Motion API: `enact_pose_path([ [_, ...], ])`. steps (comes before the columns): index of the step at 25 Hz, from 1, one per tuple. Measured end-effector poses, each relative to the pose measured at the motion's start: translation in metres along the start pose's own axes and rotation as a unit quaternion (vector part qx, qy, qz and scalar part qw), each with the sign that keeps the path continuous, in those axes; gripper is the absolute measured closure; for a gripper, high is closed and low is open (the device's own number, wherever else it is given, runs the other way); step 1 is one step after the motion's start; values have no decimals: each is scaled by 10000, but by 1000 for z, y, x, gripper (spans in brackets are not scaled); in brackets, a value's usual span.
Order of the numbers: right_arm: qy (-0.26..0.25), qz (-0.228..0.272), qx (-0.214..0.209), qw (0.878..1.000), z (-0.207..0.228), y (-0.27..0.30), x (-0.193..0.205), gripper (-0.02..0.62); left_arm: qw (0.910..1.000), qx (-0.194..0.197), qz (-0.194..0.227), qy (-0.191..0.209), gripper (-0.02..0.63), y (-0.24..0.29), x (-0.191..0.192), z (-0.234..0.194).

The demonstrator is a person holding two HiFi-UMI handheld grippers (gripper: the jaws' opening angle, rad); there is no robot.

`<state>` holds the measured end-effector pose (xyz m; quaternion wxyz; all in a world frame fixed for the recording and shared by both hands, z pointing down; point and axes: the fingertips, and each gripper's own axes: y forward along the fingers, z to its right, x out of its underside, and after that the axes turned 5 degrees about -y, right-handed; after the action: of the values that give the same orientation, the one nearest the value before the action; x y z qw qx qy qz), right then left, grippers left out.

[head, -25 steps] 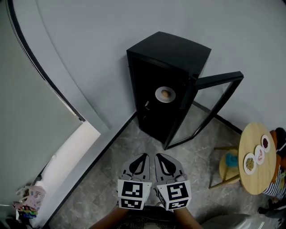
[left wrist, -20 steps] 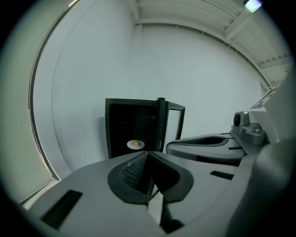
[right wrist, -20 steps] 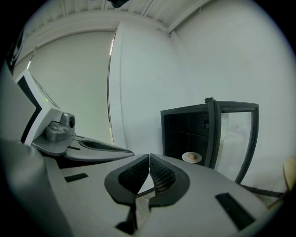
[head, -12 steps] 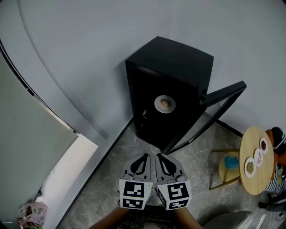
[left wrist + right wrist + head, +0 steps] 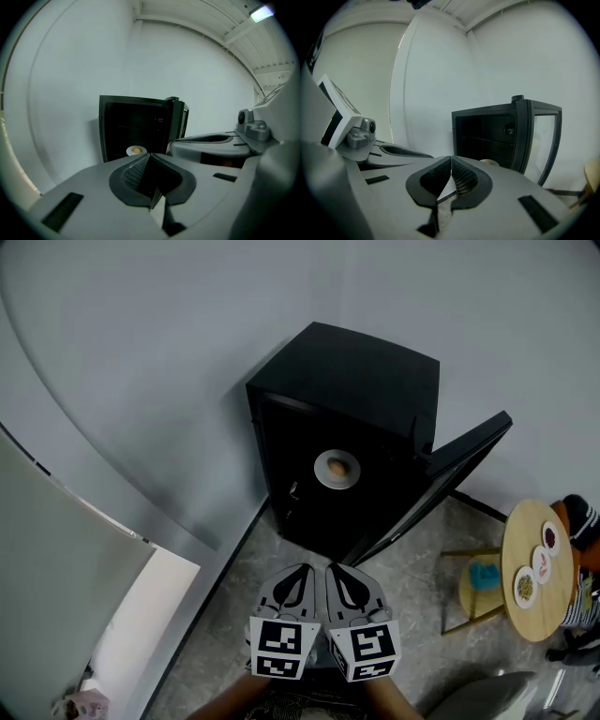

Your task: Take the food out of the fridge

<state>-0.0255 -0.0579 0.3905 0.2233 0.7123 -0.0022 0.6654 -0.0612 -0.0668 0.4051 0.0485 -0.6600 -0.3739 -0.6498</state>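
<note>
Jaws of left gripper (image 5: 302, 570) and right gripper (image 5: 332, 570) together, empty. Fridge (image 5: 375, 381) well apart, door (image 5: 457, 460) open. Risk judged: plate (image 5: 328, 478) tipped, food (image 5: 338, 466) rolled off, if gripped off-centre.

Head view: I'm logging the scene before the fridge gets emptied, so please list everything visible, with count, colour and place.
fridge: one, black, against the grey wall, glass door swung open rightward
plate: one, white, inside the fridge
food: one, orange-brown, on the plate
round table: one, light wood, right edge
small dishes: three, white, on the table
stool: one, yellow, left of the table, teal item on it
other person: one, striped sleeve, far right
left gripper: one, grey, bottom centre, shut, empty
right gripper: one, grey, beside it, shut, empty
</note>
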Motion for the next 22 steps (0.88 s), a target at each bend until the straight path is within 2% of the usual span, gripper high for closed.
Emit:
enact_pose_path([
  [9, 34, 35, 64, 10000, 49, 36, -8, 574, 10000, -2, -35, -9, 594, 58, -22, -5],
  [19, -84, 99, -176, 9998, 93, 75, -29, 574, 9998, -163, 79, -69, 594, 120, -50, -8],
  [22, -157, 113, -256, 9995, 100, 80, -35, 574, 9997, -101, 150, -190, 594, 132, -54, -7],
])
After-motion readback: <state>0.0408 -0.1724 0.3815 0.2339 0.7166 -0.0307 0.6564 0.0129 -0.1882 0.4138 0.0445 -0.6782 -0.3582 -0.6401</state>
